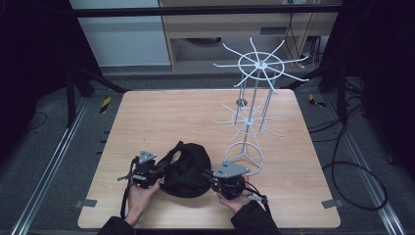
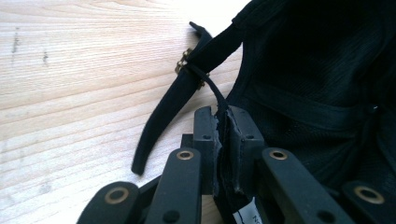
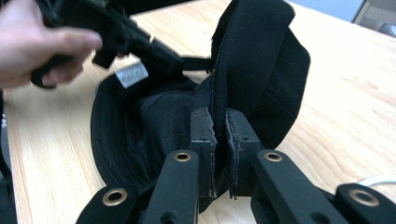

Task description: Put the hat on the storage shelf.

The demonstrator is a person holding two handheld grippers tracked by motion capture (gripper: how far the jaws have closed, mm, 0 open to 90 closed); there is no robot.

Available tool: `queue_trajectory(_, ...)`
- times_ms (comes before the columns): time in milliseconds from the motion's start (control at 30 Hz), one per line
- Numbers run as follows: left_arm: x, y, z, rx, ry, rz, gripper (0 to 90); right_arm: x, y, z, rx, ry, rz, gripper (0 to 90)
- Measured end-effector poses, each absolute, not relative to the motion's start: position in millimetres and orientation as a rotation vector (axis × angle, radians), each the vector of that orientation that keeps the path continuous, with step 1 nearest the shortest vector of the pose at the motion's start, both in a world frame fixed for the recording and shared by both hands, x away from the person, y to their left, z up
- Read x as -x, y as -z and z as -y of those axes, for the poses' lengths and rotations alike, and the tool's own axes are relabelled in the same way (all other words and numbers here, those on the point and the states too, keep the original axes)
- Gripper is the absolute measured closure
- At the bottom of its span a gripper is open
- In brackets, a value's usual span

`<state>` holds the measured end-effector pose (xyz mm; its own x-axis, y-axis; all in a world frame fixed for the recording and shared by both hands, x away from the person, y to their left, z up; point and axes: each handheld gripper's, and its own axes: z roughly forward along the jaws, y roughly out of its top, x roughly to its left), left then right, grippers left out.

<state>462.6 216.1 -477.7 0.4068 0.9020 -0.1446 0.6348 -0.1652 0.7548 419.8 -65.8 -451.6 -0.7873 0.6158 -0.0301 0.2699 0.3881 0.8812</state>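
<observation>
High view: left gripper [image 1: 155,169] and right gripper [image 1: 211,175], fingers clenched on black fabric cap [image 1: 188,169] between them, over light wooden desk [image 1: 147,117].

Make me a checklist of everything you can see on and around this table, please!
Surface: light wooden table, bare apart from the items below.
Job's things: black cap lying near the front edge, its strap with a brass buckle trailing on the wood; white label inside.
Clutter: white wire rack with spoked tiers standing at the right, nothing hanging on it.
Grippers: left gripper shut on the cap's edge; right gripper shut on the cap's fabric.
Cables: black cables looping on the floor at the right.
Surroundings: grey floor, dark frame, wooden cabinet behind.
</observation>
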Motion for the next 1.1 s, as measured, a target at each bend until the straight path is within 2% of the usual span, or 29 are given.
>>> queue_trajectory(233, -462, 476, -220, -1.894, -0.419, -1.289, 78.0, -418, 462, 62, -0.787, -1.281, -2.325, 83.0)
queue_trajectory(267, -461, 475, -223, -1.884, -0.414, -1.291, 74.5, -417, 466, 60, -0.8, -1.253, -2.328, 82.7)
queue_trajectory(367, -461, 472, -228, -1.871, -0.392, -1.299, 71.7, -418, 471, 58, -0.822, -1.224, -2.327, 82.4)
queue_trajectory(667, -449, 446, -246, -1.799, -0.401, -1.256, 66.4, -417, 481, 53, -0.846, -1.176, -2.33, 82.8)
queue_trajectory(967, -440, 432, -213, -1.809, -0.337, -1.135, 54.3, -417, 481, 52, -0.849, -1.189, -2.333, 82.1)
queue_trajectory(1000, -441, 432, -207, -1.816, -0.336, -1.128, 49.7, -416, 481, 52, -0.85, -1.19, -2.334, 82.0)
queue_trajectory(1100, -443, 433, -194, -1.831, -0.32, -1.111, 45.8, -416, 480, 52, -0.839, -1.195, -2.332, 81.8)
